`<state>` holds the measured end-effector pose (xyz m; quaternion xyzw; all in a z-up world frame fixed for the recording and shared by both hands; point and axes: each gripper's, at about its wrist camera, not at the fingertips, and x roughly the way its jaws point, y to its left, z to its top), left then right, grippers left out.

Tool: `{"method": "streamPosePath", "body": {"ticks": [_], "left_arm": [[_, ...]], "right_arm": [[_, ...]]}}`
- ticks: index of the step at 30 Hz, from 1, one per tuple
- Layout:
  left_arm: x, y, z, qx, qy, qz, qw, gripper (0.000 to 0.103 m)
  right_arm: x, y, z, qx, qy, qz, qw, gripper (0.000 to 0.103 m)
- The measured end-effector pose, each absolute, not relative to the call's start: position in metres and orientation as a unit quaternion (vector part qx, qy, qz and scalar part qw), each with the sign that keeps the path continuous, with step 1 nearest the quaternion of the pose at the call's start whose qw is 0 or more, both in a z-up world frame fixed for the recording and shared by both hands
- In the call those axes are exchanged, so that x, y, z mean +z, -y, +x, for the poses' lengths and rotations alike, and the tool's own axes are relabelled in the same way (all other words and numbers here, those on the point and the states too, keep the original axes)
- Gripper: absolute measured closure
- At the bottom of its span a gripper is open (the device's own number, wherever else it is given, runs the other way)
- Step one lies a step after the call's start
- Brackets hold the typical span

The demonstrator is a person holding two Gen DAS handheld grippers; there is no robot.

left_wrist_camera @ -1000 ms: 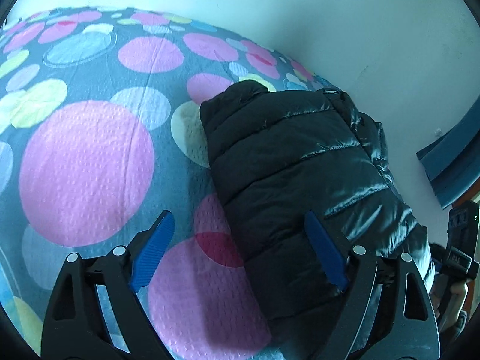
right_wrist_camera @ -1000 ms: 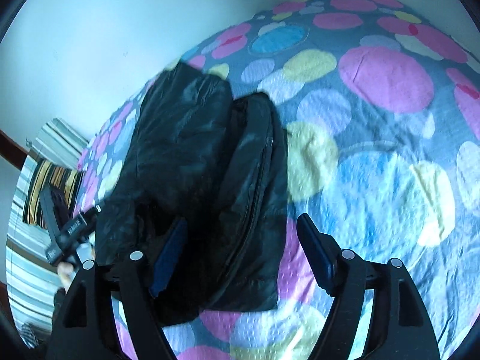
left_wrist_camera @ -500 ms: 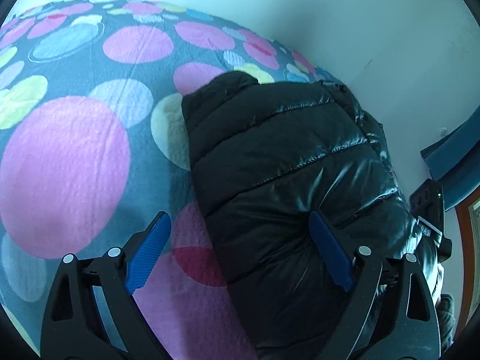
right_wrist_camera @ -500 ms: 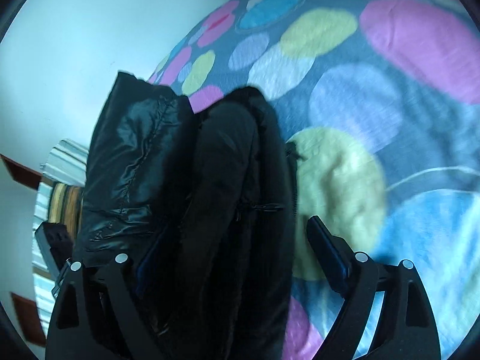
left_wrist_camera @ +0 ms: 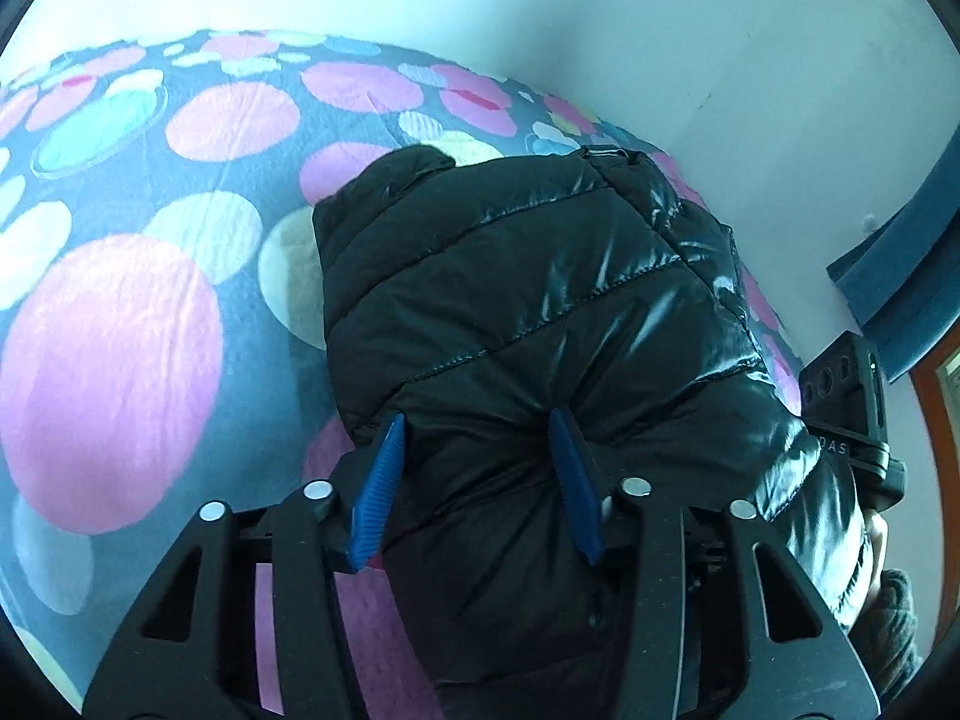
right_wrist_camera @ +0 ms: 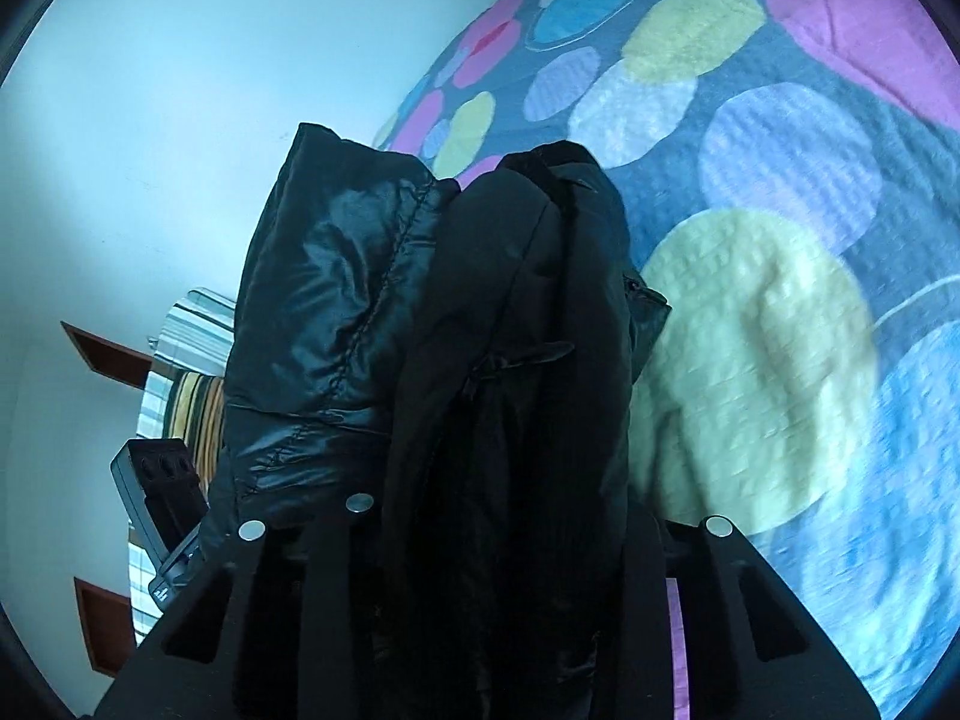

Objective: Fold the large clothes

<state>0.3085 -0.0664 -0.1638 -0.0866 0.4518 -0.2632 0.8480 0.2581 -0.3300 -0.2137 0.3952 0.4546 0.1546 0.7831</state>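
Observation:
A black quilted puffer jacket (left_wrist_camera: pixel 540 312) lies folded into a thick bundle on a bedspread with coloured dots (left_wrist_camera: pixel 120 312). My left gripper (left_wrist_camera: pixel 480 468) is shut on the jacket's near edge, its blue pads pressed into the bunched fabric. In the right wrist view the jacket (right_wrist_camera: pixel 468 330) fills the middle. My right gripper (right_wrist_camera: pixel 504 516) is closed around its near end, and the fabric hides the fingertips. The other gripper shows at each view's edge (left_wrist_camera: pixel 852 408).
The bed stands against a pale wall (left_wrist_camera: pixel 600 30). A blue curtain (left_wrist_camera: pixel 900 240) hangs at the right of the left wrist view. A striped pillow (right_wrist_camera: pixel 186 372) lies at the left of the right wrist view.
Both grippers moved in on the jacket and closed on its near edge. The jacket now bunches between the fingers of each.

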Motion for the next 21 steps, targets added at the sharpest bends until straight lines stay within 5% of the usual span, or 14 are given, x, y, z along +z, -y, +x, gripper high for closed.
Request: {"method": "streamPosePath", "body": {"ticks": [7,8,9,11,15,21], "left_arm": [[-0.154,0.039,0.310,-0.243,-0.440,-0.076,0.861,0.072],[-0.154,0.028,0.312,-0.236,-0.442,-0.091,0.861,0.063],[-0.155,0.015,0.317,-0.218,-0.453,-0.108,0.858,0.042],[-0.159,-0.006,0.323,-0.201,-0.460,-0.145,0.853,0.028],[-0.178,-0.025,0.335,-0.212,-0.494,-0.195,0.821,0.013],[-0.190,-0.018,0.344,-0.237,-0.507,-0.205,0.803,0.010]], "right_arm": [[-0.219,0.304,0.283,0.175,-0.455,0.403,0.774,0.071],[-0.218,0.299,0.283,0.176,-0.457,0.395,0.778,0.071],[-0.217,0.294,0.286,0.177,-0.457,0.386,0.781,0.071],[-0.216,0.290,0.285,0.179,-0.459,0.379,0.783,0.071],[-0.215,0.288,0.287,0.179,-0.463,0.363,0.789,0.071],[-0.221,0.293,0.287,0.184,-0.465,0.367,0.784,0.070]]}}
